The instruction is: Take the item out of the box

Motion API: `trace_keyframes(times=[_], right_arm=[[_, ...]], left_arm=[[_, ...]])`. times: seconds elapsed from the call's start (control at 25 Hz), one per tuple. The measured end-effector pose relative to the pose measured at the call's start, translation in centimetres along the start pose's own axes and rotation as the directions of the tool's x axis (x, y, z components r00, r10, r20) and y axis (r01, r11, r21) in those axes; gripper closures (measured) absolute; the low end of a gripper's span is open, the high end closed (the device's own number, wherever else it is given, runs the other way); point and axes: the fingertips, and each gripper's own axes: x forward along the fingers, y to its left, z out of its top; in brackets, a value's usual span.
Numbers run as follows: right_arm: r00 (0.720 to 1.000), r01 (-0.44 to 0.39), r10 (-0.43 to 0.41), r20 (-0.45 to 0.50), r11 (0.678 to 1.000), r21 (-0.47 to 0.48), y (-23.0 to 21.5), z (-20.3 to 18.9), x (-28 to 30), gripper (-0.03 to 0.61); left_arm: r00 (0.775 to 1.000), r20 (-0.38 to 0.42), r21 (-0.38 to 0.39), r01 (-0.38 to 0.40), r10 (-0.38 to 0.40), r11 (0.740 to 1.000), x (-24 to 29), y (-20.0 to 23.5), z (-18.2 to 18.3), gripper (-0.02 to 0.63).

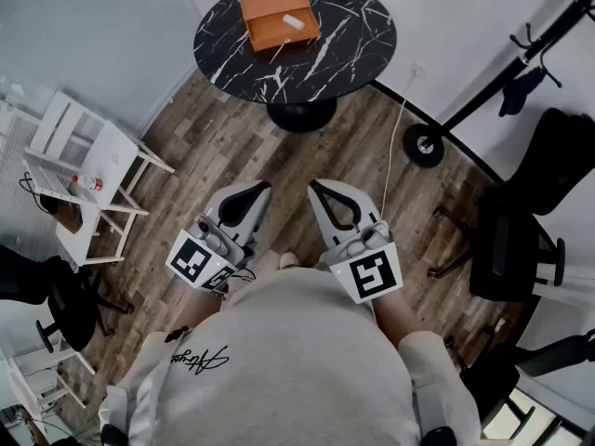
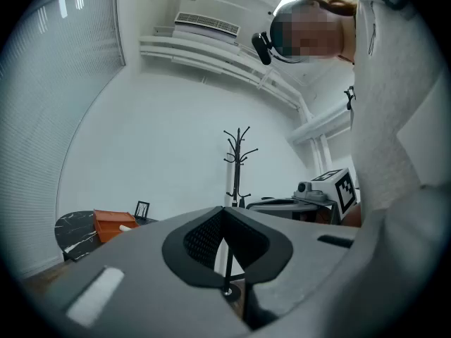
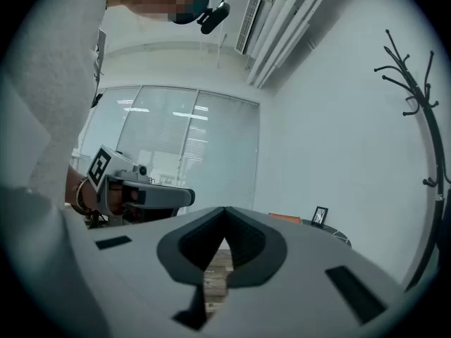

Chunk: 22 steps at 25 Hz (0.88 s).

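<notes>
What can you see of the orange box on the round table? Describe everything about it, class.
The orange box is rectangular and shallow, smooth-sided, perhaps leather or card. It sits flat, slightly skewed, on the far left part of the black marbled round table. A small white item lies in its open top. Nothing else touches it.

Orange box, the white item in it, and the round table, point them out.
orange box (image 1: 263,15), head view, bare inside floor.
white item (image 1: 294,21), head view, its middle.
round table (image 1: 355,46), head view, bare marble top.
</notes>
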Motion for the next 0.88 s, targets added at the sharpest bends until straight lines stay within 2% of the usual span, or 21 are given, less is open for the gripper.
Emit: trace_keyframes(times=[0.48, 0.72, 0.88], right_arm=[[1.0, 0.012, -0.012, 0.0, 1.0, 0.011, 0.9, -0.1, 0.1, 0.569], [0.998, 0.046, -0.048, 0.038, 0.997, 0.053, 1.1, 0.7, 0.3, 0.569], [0.997, 0.064, -0.065, 0.031, 0.997, 0.034, 1.7, 0.6, 1.0, 0.569]], left_arm=[[1.0, -0.002, -0.003, 0.018, -0.018, 1.0, -0.9, 0.0, -0.1, 0.612], [0.999, -0.001, -0.004, 0.034, -0.034, 0.999, -1.9, 0.7, 0.1, 0.611], [0.999, -0.005, -0.003, 0.046, -0.046, 0.999, -3.0, 1.3, 0.0, 0.612]])
